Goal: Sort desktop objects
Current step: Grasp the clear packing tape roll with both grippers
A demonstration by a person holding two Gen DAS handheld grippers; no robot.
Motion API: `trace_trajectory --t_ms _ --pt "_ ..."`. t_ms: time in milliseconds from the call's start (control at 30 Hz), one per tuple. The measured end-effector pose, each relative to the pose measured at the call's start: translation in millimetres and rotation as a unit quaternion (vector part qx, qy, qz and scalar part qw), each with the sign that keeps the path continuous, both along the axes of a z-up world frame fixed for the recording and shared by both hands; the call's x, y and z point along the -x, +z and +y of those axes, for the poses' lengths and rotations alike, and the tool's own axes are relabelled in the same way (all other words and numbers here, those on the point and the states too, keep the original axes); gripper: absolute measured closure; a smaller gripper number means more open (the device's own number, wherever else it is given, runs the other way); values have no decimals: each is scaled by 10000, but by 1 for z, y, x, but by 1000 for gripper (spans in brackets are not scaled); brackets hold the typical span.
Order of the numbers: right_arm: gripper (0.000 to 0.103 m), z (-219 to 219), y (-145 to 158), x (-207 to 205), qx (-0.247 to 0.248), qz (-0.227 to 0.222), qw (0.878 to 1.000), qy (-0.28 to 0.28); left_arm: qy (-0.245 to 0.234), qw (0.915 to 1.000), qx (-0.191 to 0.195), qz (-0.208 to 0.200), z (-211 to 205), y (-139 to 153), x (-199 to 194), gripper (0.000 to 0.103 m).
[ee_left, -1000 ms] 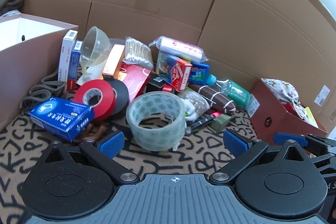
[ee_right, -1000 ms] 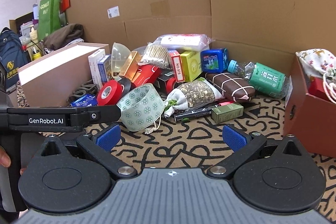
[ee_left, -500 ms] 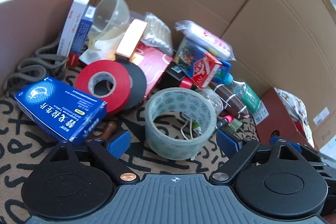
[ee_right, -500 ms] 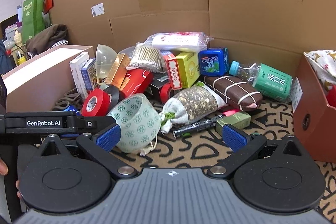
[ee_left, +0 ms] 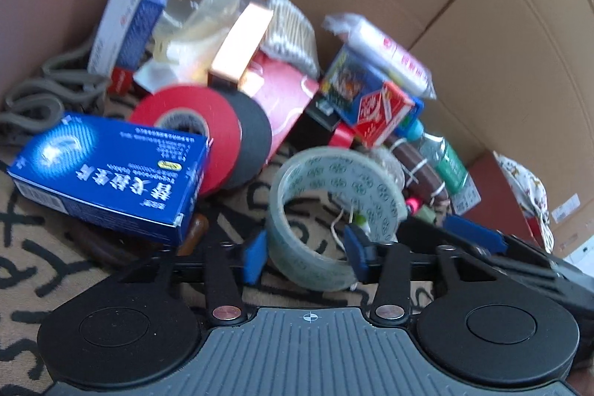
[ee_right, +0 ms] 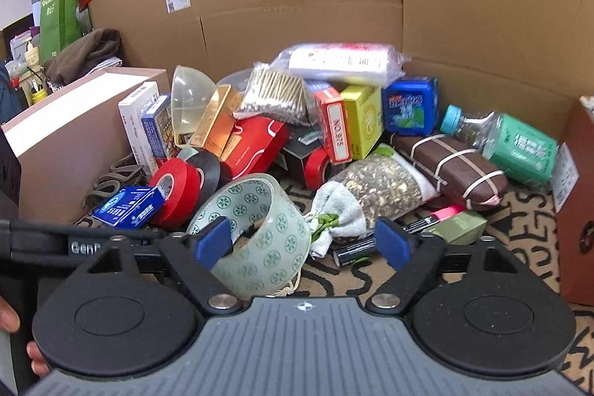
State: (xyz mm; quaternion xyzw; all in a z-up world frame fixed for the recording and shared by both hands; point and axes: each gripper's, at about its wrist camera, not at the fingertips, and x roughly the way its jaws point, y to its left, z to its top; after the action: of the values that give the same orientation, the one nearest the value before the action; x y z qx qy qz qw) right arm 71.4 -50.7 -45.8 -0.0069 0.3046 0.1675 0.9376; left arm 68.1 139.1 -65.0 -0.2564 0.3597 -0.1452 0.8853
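Your left gripper [ee_left: 306, 257] is closing around the near wall of the patterned tape roll [ee_left: 334, 210], low in the centre of the left wrist view. One blue pad sits outside the roll on its left, the other seems to reach inside the ring; neither clearly presses on the film yet, so treat the roll as unheld.

Your right gripper [ee_right: 302, 244] is closing too. In the right wrist view its left pad overlaps that roll's rim [ee_right: 256, 232] at lower centre, while the right pad hangs over the white drawstring pouch [ee_right: 371, 192] and the black battery [ee_right: 352, 253] beside it. Whether it touches any of them you cannot tell from here.

Likely troubles, as I judge them:
- Both tools converge on one roll. If both pinch, they may pull against each other or knock pads.
- The roll stands tilted on its edge. A squeeze on the thin wall could flatten it or let it roll out towards the red tape [ee_left: 193, 125] and the blue box [ee_left: 111, 173] at left.
- The pouch's string trails by the roll. Lifting could drag the pouch along.
- The pile behind leans loosely. A bump could topple the boxes.
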Motion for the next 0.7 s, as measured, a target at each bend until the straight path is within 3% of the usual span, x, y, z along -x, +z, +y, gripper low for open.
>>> trace_trajectory --t_ms 167,233,300,400,433,500,600,633,700 --pt "30 3 -7 -8 -14 145 9999 40 27 10000 -10 48 2 -3 -3 56" --pt "33 5 -10 -11 -15 193 9998 62 53 9999 -91 72 1 -3 -5 70" --pt "38 7 -12 -12 -14 245 9996 119 71 9998 -160 98 0 -2 -6 75" --pt "50 10 -15 -13 32 291 9993 226 95 9997 -184 126 0 -3 -9 73" --pt "57 10 -16 -13 34 320 9992 245 85 9997 -191 143 -2 -3 -10 62" --pt "63 11 -18 -12 37 377 9989 280 87 9996 -220 148 -4 -4 -11 59" --pt "64 7 -20 -10 -23 446 9987 229 82 9995 -286 131 -7 -4 -9 60" --pt "65 6 -20 -9 -37 466 9986 233 87 9992 -372 95 -9 -2 -7 74" --pt "67 5 -19 -4 -11 442 9987 237 104 9984 -553 22 -14 1 -2 75"
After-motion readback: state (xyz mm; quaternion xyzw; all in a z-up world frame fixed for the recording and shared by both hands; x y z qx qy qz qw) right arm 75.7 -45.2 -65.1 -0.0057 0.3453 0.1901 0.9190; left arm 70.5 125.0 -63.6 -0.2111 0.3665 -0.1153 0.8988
